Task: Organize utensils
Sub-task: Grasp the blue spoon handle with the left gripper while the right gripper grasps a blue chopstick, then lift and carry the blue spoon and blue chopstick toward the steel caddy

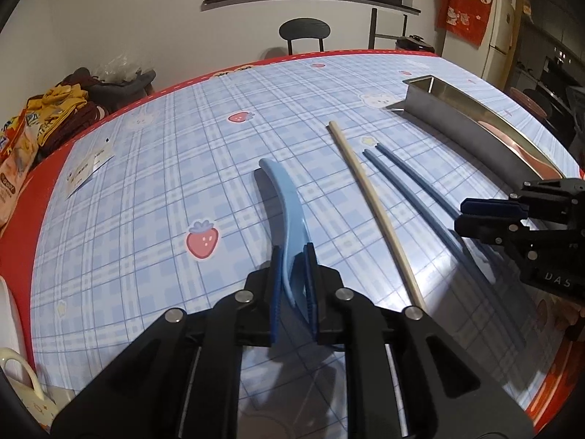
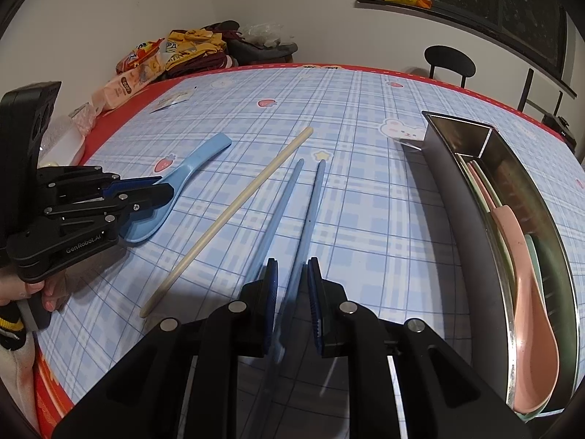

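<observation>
While left gripper clamps blue spoon, cream chopstick alongside.

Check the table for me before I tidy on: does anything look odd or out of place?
One cream chopstick lies alone, angled across the tablecloth, with no partner in view; the blue chopsticks are a pair.

dim indoor light from overhead, soft glare on the tablecloth, strong fisheye bending with dark corners.
</observation>
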A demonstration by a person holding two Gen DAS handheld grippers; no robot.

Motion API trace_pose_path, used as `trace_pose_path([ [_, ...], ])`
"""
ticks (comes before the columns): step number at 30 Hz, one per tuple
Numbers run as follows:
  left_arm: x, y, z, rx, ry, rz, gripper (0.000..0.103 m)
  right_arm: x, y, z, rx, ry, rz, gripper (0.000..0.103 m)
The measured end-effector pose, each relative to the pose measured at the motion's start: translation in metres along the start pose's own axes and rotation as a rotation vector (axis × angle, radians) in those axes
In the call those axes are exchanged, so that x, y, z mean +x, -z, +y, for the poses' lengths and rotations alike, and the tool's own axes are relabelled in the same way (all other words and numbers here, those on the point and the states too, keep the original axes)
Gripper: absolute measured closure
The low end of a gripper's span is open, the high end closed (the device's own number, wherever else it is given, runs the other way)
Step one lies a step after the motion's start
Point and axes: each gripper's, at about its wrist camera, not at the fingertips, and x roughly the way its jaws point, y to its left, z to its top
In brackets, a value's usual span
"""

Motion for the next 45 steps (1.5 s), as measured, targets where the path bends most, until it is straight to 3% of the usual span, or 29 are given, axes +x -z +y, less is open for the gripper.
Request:
trace_pose_path([
  [5,0.001,-0.002,0.0,0.01,-0.015,-0.001,0.088,0.001,-0.001,0.003,-0.014,0.014,0.002,0.086],
  [10,-0.003,-0.003,-0.004,0.024,-0.028,-0.018,0.09,0.001,0.0,-0.001,0.014,0.017,-0.004,0.097],
  [16,-0.009,-0.003,0.002,0.001,-0.038,-0.05,0.091,-0.006,0.0,-0.007,0.046,-0.007,-0.04,0.097],
  [26,-0.04,-0.011,-0.002,-0.032,0.02,-0.161,0.091,-0.018,0.002,-0.022,0.107,-0.051,-0.101,0.097],
  [36,-0.037,-0.011,-0.018,-0.044,0.053,-0.164,0.091,-0.019,0.003,-0.025,0.122,-0.039,-0.108,0.097],
  [45,-0.051,-0.009,-0.031,-0.113,0.053,-0.201,0.091,-0.024,0.004,-0.03,0.146,-0.071,-0.138,0.097],
])
